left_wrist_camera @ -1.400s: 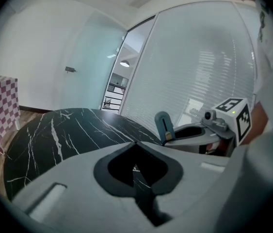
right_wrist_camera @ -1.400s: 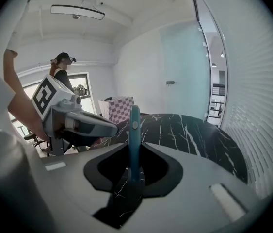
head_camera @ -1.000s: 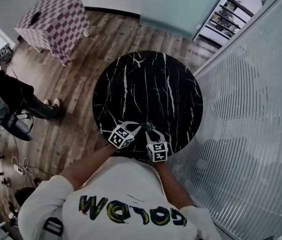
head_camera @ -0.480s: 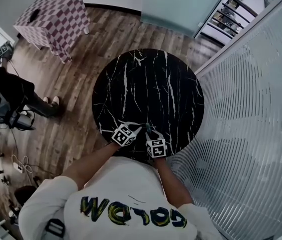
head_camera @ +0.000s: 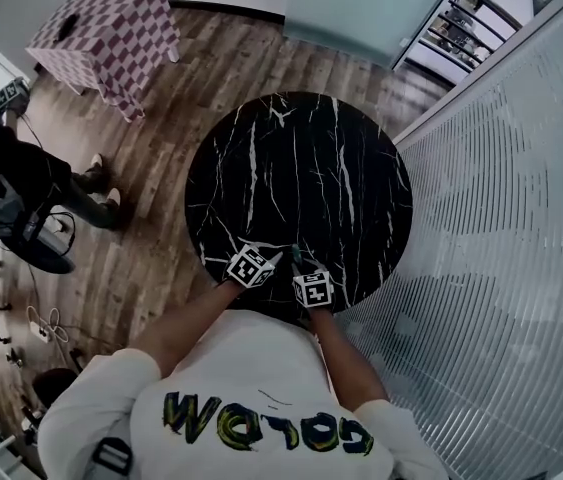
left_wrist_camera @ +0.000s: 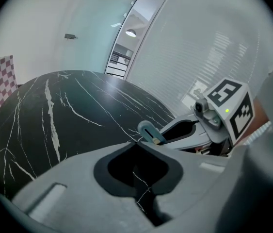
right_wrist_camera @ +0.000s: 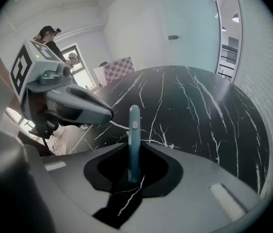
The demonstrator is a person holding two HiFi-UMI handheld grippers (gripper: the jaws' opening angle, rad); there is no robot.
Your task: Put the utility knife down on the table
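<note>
Black marble tabletop (head_camera: 301,168) is drawing closer as you are lowering both tongs over its near edge. Your right gripper (right_wrist_camera: 134,150) is clamping the blue utility knife (right_wrist_camera: 134,125), which is sticking out ahead of the jaws and seemingly not yet lying on the stone. Your left gripper (left_wrist_camera: 136,143), jaws together and empty, is sinking just beside it. The set-down looks to be starting, with the release still to come

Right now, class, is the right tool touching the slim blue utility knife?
Touching. The right gripper view shows the slim blue utility knife pinched between the jaws of the right tool.
</note>
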